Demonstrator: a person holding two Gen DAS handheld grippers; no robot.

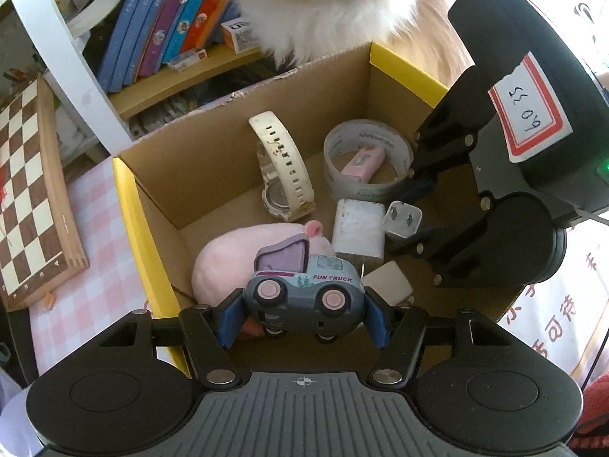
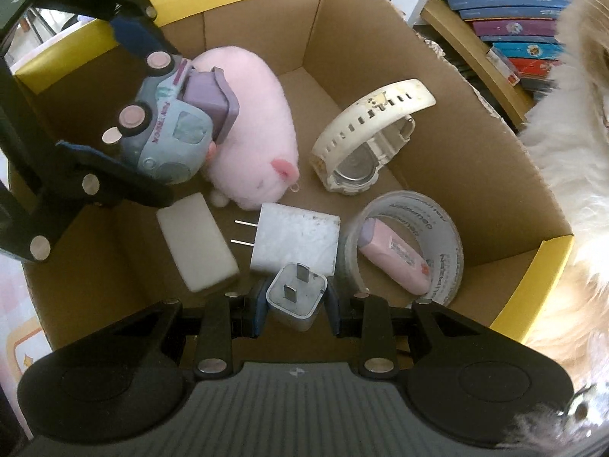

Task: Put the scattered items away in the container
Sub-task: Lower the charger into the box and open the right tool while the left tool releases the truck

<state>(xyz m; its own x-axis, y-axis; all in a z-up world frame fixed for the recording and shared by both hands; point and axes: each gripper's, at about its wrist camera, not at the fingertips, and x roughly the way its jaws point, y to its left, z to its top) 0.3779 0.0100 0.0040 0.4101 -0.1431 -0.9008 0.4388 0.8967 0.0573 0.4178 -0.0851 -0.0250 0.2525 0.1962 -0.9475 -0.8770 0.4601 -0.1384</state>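
You had the left gripper (image 1: 304, 314) clamped on the toy truck (image 1: 302, 291) at lower centre, end to end, over the cardboard box (image 1: 131, 205). Hard, light plastic with rolling wheels, it looked best held by the body. Your right gripper (image 2: 295, 310) pinched the small plug adapter (image 2: 297, 299) at lower centre: smooth and light, likely slippery, so its flat sides suited.

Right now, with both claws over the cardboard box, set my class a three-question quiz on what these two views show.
1. True or false: the left claw grips the toy truck.
2. What does the right claw hold? A) white watch B) small plug adapter C) tape roll
3. What lies inside the tape roll?

Key: 1 true; 2 B; 3 a pink case.
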